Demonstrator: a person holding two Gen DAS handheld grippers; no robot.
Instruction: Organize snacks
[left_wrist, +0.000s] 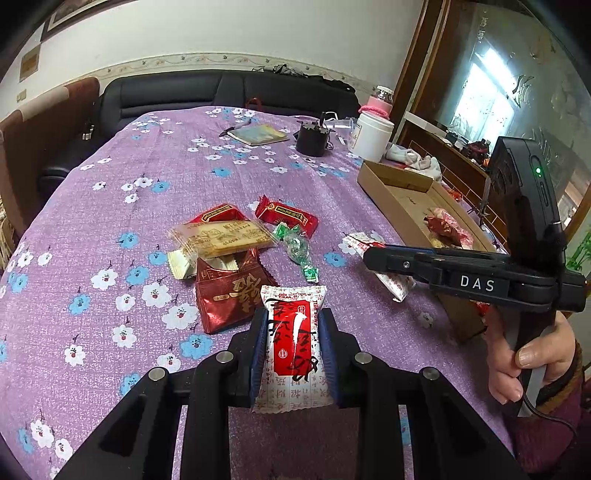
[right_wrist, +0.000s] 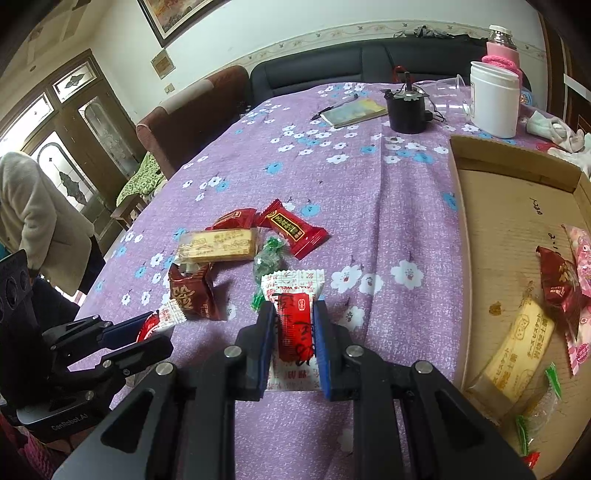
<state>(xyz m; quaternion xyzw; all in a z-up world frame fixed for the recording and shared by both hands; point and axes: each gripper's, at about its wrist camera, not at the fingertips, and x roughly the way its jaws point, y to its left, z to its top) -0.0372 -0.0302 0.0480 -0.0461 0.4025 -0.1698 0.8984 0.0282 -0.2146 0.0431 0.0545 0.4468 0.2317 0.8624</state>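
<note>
My left gripper (left_wrist: 293, 318) is shut on a white-and-red snack packet (left_wrist: 291, 297), held just above the purple flowered tablecloth (left_wrist: 110, 221). My right gripper (right_wrist: 294, 311) is shut on a second white-and-red packet (right_wrist: 291, 282), also low over the cloth. In the left wrist view the right gripper (left_wrist: 371, 255) reaches in from the right with its packet (left_wrist: 393, 286), beside the cardboard box (left_wrist: 391, 201). In the right wrist view the left gripper (right_wrist: 146, 326) sits at lower left with its packet (right_wrist: 168, 315). The box (right_wrist: 491, 221) holds a biscuit pack (right_wrist: 517, 350), a dark red pouch (right_wrist: 557, 284) and other sweets.
Loose snacks lie mid-table: a biscuit pack (left_wrist: 221, 238), red packets (left_wrist: 288, 216), green candies (left_wrist: 299, 249), a dark red pouch (left_wrist: 229, 301). Far end: a notebook (left_wrist: 258, 133), a black pot (left_wrist: 312, 139), a white jar (left_wrist: 371, 137). A person in a pale coat (right_wrist: 33, 221) stands left.
</note>
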